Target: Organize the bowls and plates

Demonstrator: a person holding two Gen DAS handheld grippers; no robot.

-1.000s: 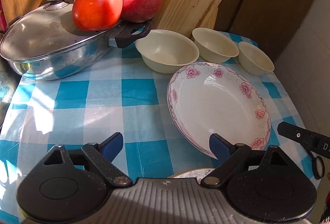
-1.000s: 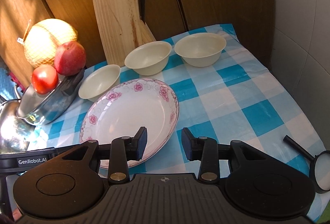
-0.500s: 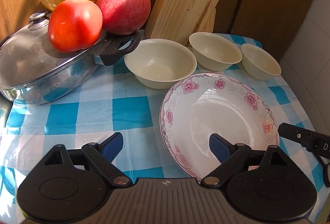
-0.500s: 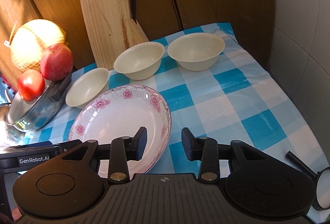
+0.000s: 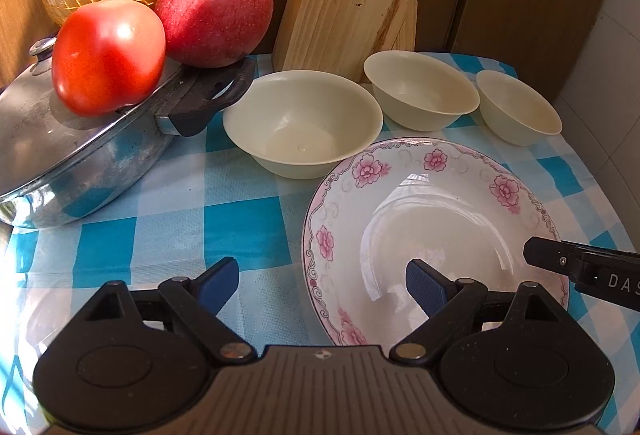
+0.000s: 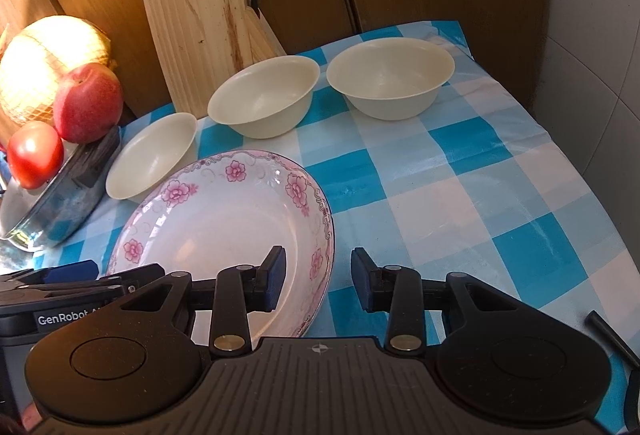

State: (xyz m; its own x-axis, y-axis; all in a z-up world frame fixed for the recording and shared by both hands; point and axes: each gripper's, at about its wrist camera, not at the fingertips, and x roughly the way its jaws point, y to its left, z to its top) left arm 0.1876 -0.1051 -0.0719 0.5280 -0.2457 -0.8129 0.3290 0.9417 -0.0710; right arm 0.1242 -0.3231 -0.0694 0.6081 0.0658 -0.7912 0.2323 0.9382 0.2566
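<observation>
Jaws apart astride plate (image 6: 224, 219) rim

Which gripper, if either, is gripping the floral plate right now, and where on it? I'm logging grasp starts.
Neither. The left gripper and right gripper are both open around the floral plate edges, near rim, not clamped.

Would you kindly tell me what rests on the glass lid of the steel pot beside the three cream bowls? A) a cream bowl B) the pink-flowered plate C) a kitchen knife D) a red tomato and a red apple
D: the red tomato and the red apple sit on the glass lid of the steel pot, while the cream bowls and the pink-flowered plate stand on the checked cloth.
</observation>
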